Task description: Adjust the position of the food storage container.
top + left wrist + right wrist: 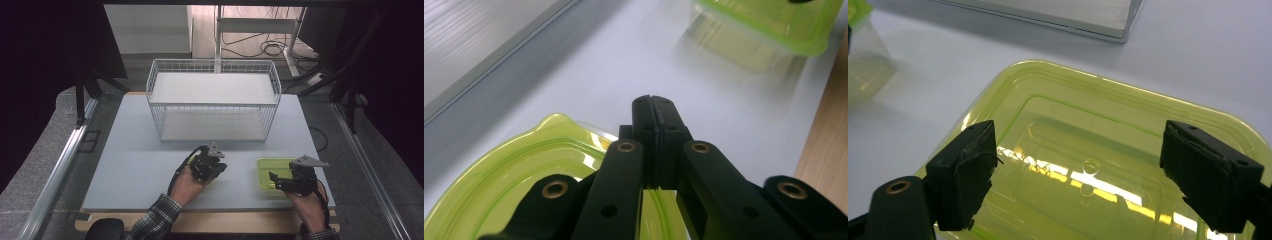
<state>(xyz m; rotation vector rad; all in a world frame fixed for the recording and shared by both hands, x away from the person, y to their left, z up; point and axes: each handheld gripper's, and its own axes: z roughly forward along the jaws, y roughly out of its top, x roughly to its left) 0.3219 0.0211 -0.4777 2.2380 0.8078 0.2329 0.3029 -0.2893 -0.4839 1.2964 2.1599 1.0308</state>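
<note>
**A:** Your left gripper (655, 107) has its fingers pressed together on the rim of the green lid (499, 185), thin translucent plastic with rounded corners and a raised lip. It shows under your left hand near the table's (140, 165) front middle.

**B:** And the right?

**A:** The right gripper (1078, 170) hangs with its fingers (965, 172) spread wide over the green container (1108, 165), one pad off each side, touching nothing. That tub sits at the front right of the table, open side up, glossy and see-through, its base stepped with a small moulded dot at the centre.

**B:** So what should I watch?

**A:** I'd judge the lid is bound for the tub. Keep your pinch at the rim so the thin sheet doesn't flex, and carry it level. Steady a tub wall with the right fingers; smooth plastic on that matte grey top could slide. The white wire basket (212, 100) stands behind, well apart.
</note>
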